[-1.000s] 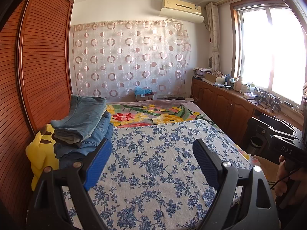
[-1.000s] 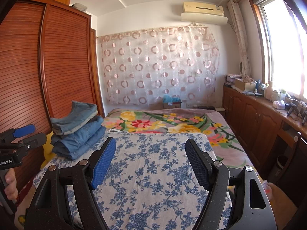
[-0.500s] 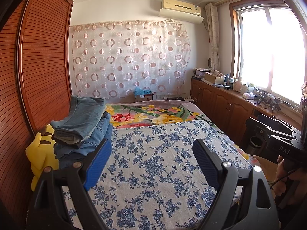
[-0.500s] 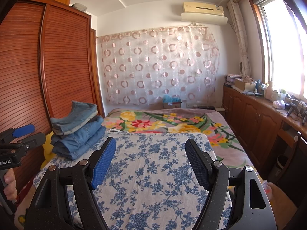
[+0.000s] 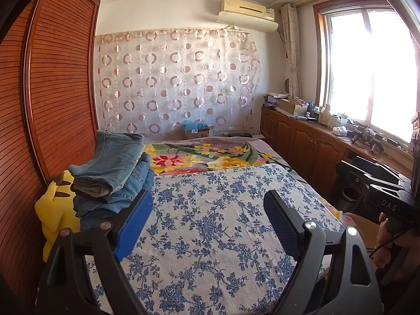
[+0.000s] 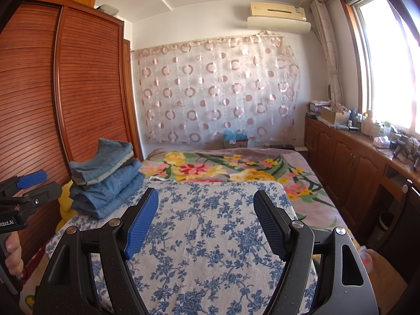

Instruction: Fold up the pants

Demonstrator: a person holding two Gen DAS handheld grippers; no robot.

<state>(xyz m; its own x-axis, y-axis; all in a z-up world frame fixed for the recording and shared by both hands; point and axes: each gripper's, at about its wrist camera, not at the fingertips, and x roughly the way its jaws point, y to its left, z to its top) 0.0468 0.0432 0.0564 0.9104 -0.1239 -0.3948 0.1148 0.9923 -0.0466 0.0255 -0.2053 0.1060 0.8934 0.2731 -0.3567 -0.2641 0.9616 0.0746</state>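
Observation:
A stack of folded denim pants [image 5: 113,173] lies at the left edge of the bed, by the wardrobe; it also shows in the right wrist view [image 6: 105,178]. My left gripper [image 5: 207,207] is open and empty, held above the blue-flowered bedspread [image 5: 215,231], just right of the stack. My right gripper [image 6: 206,204] is open and empty above the same bedspread [image 6: 207,236]. No unfolded pants lie on the bed in either view.
A yellow plush toy [image 5: 55,210] sits under the stack. A wooden louvred wardrobe [image 5: 52,92] runs along the left. A floral blanket [image 5: 210,157] covers the far bed. Wooden cabinets [image 5: 309,149] with clutter line the right under the window.

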